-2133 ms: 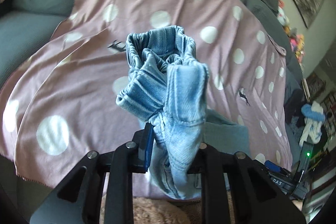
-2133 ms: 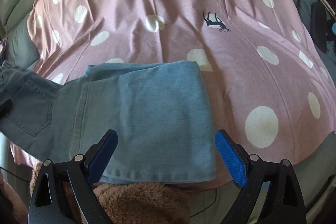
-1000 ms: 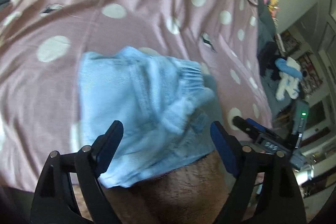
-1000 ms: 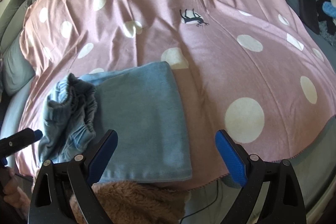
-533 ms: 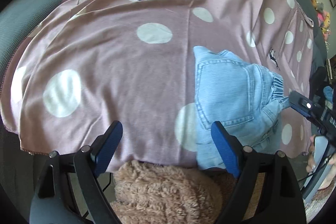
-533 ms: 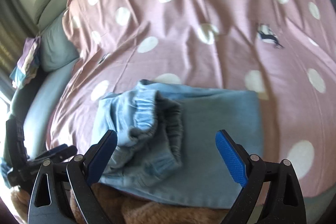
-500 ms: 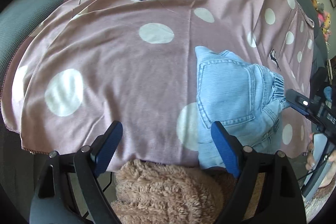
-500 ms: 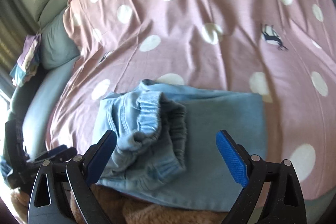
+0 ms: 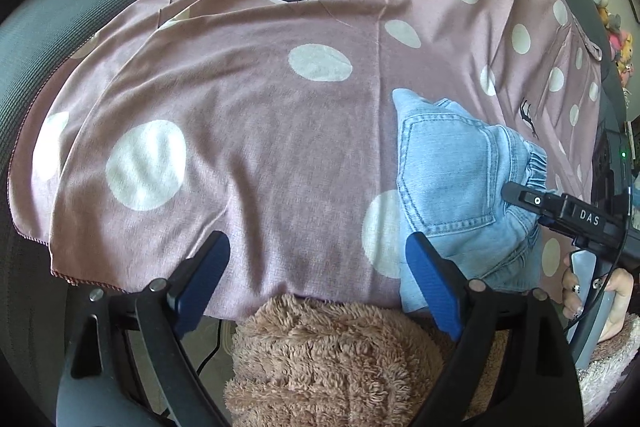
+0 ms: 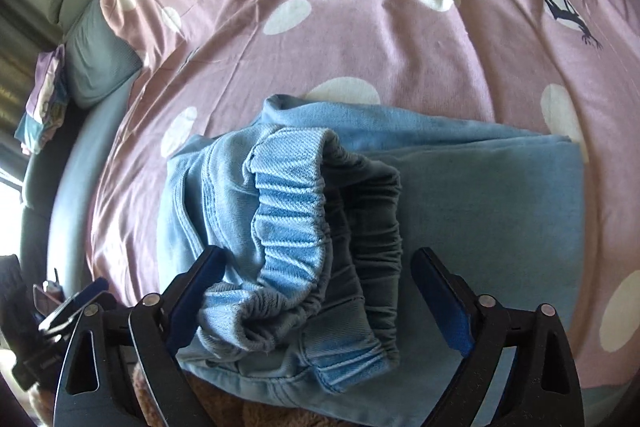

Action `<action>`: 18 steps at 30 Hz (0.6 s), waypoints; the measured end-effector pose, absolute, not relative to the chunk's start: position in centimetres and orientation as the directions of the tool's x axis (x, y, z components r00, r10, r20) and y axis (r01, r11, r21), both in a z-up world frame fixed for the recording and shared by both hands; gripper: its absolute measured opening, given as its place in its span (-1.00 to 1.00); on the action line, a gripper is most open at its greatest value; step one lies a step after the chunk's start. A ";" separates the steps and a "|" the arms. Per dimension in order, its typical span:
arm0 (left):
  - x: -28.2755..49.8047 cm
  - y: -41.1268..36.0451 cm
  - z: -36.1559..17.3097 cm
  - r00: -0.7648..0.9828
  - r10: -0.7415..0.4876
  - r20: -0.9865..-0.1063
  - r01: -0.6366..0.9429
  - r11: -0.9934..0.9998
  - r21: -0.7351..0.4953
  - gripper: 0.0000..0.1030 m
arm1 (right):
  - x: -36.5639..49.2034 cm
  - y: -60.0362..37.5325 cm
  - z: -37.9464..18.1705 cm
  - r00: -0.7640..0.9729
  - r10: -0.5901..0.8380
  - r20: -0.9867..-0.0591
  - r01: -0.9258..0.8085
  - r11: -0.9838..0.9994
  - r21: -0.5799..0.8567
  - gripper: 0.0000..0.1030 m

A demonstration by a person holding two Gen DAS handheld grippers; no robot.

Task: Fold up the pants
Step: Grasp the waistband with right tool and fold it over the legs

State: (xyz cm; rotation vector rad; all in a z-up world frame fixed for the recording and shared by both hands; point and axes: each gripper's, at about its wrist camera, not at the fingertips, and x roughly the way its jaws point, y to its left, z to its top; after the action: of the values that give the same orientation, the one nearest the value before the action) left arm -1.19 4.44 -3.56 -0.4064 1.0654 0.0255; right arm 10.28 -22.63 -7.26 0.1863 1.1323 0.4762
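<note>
The light blue jeans (image 10: 480,207) lie folded on the pink dotted sheet (image 10: 360,27), with the elastic waistband (image 10: 296,195) bunched on top at their left end. My right gripper (image 10: 318,259) hovers over that waistband, which shows between the jaws. The jaws are closing, but the pads are not pressing the cloth. In the left wrist view the jeans (image 9: 452,187) sit to the right, back pocket up. My left gripper (image 9: 314,247) hangs over bare sheet with nothing between its opening jaws. One finger of my right gripper (image 9: 532,201) reaches over the jeans there.
The sheet covers a grey sofa (image 9: 60,27). Brown fluffy fabric (image 9: 340,355) lies at the near edge under both grippers. A hand (image 9: 616,291) holds the right tool. Folded cloth (image 10: 44,99) rests far left, and soft toys (image 9: 616,39) sit far right.
My left gripper let go of the jeans' waist end, which now lies on the folded legs, and swung left over bare sheet. My right gripper swung left over the waistband.
</note>
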 end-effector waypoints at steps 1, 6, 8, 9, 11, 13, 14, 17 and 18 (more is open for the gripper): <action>-1.2 4.5 -3.6 0.491 -0.176 -0.853 -0.216 0.924 -0.314 0.74 | 10.2 -22.7 -7.3 0.332 0.461 -0.823 -0.275 0.882 0.383 0.65; -1.1 4.5 -4.0 0.484 -0.193 -0.853 -0.217 0.919 -0.330 0.74 | 9.9 -23.0 -8.2 0.301 0.513 -0.804 -0.292 0.852 0.434 0.42; -1.2 4.5 -4.1 0.483 -0.198 -0.853 -0.215 0.917 -0.335 0.74 | 9.6 -23.0 -8.2 0.308 0.521 -0.796 -0.311 0.846 0.433 0.30; -1.2 4.4 -4.1 0.482 -0.200 -0.853 -0.215 0.917 -0.336 0.74 | 9.5 -23.1 -8.2 0.302 0.539 -0.786 -0.321 0.834 0.448 0.15; -1.2 4.4 -4.1 0.482 -0.204 -0.852 -0.216 0.915 -0.341 0.74 | 9.2 -23.0 -7.9 0.305 0.542 -0.783 -0.337 0.831 0.443 -0.04; -1.2 4.4 -4.1 0.483 -0.207 -0.851 -0.217 0.913 -0.346 0.74 | 8.8 -23.0 -7.2 0.324 0.549 -0.771 -0.346 0.827 0.443 -0.25; -1.2 4.4 -4.0 0.483 -0.207 -0.851 -0.219 0.912 -0.346 0.74 | 8.6 -23.1 -6.8 0.337 0.551 -0.764 -0.342 0.827 0.446 -0.28; -1.1 4.4 -3.9 0.485 -0.201 -0.851 -0.220 0.914 -0.341 0.74 | 7.7 -23.3 -4.9 0.399 0.553 -0.732 -0.359 0.828 0.430 -0.37; -1.0 4.4 -3.8 0.486 -0.201 -0.851 -0.218 0.915 -0.340 0.74 | 7.4 -23.4 -4.1 0.416 0.557 -0.719 -0.373 0.825 0.424 -0.39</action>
State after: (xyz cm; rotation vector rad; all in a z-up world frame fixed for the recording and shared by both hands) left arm -1.01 4.41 -3.78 -0.4371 1.0732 0.0112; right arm 7.38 -23.38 -4.11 0.2109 0.9811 0.5893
